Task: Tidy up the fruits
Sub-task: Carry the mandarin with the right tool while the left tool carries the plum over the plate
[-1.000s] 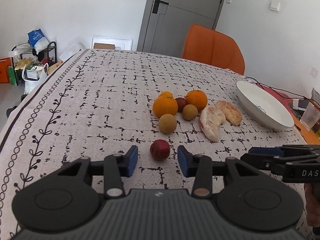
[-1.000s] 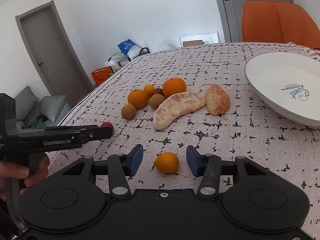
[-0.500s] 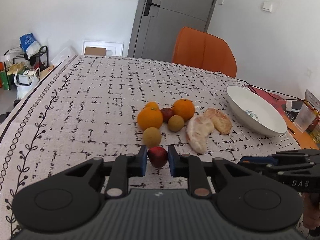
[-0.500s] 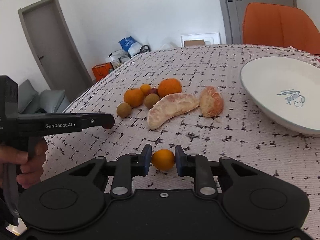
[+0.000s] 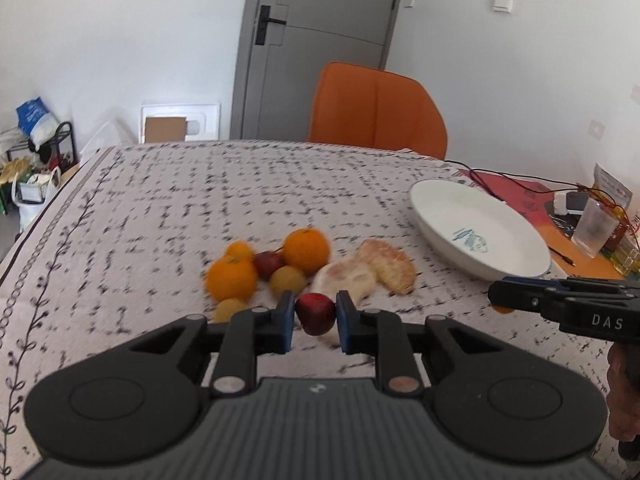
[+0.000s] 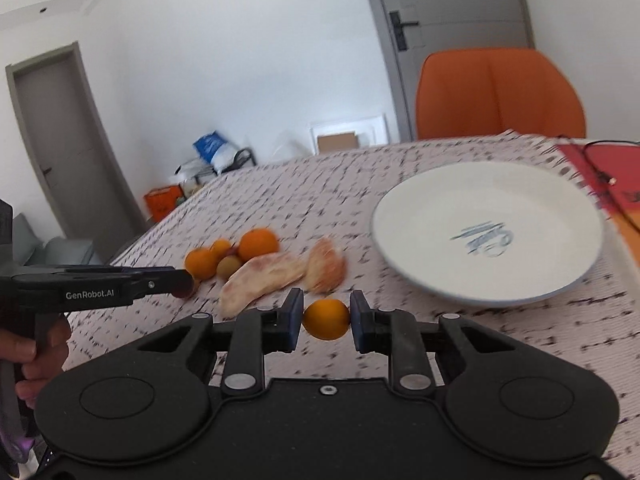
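While the left gripper [image 5: 316, 315] clamps a red plum [image 5: 315, 313] between its blue pads, the right gripper [image 6: 326, 318] clamps a small orange [image 6: 326, 319]; both fruits are held above the patterned tablecloth [image 5: 168, 208]. Mid-table lie the remaining oranges [image 5: 307, 250] and peeled pomelo segments [image 6: 264, 284]. An empty white bowl [image 6: 424, 276] sits near the right edge.

White plaster walls fill the upper frame, with a grey panelled door [image 5: 316, 48] at top centre. Below it an orange padded chair [image 5: 378, 112] stands behind the table's black-and-white patterned tablecloth [image 5: 200, 200]; a second grey door [image 6: 60, 136] is at left.
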Demonstrator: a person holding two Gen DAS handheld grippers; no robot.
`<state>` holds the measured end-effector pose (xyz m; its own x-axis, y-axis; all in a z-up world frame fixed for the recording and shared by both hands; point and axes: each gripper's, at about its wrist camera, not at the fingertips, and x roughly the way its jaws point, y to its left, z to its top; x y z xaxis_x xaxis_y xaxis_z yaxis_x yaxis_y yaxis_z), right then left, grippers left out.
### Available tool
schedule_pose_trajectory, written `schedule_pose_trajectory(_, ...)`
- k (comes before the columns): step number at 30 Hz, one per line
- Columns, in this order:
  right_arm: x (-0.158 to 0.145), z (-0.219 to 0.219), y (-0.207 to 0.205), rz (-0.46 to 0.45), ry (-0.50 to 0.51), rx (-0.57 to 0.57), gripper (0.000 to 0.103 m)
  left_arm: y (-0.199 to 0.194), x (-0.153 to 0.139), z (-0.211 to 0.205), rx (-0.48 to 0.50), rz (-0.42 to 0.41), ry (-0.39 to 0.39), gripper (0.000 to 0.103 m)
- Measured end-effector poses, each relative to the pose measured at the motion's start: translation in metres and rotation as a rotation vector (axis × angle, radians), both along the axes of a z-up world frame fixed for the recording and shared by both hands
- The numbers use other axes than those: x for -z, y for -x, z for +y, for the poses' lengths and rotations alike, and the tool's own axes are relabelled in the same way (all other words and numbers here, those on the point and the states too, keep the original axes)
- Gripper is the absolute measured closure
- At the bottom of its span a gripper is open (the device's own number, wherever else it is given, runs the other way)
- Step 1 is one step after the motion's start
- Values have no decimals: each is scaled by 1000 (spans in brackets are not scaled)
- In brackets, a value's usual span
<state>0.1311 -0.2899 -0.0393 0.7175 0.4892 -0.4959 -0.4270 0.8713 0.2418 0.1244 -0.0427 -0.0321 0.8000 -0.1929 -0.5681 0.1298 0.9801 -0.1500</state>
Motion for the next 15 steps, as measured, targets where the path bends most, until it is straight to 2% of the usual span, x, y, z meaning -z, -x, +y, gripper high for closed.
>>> schedule_pose_trajectory(15, -5, -51, -10, -53, -61, 78, 79, -13, -14, -64, 9, -35, -62, 83)
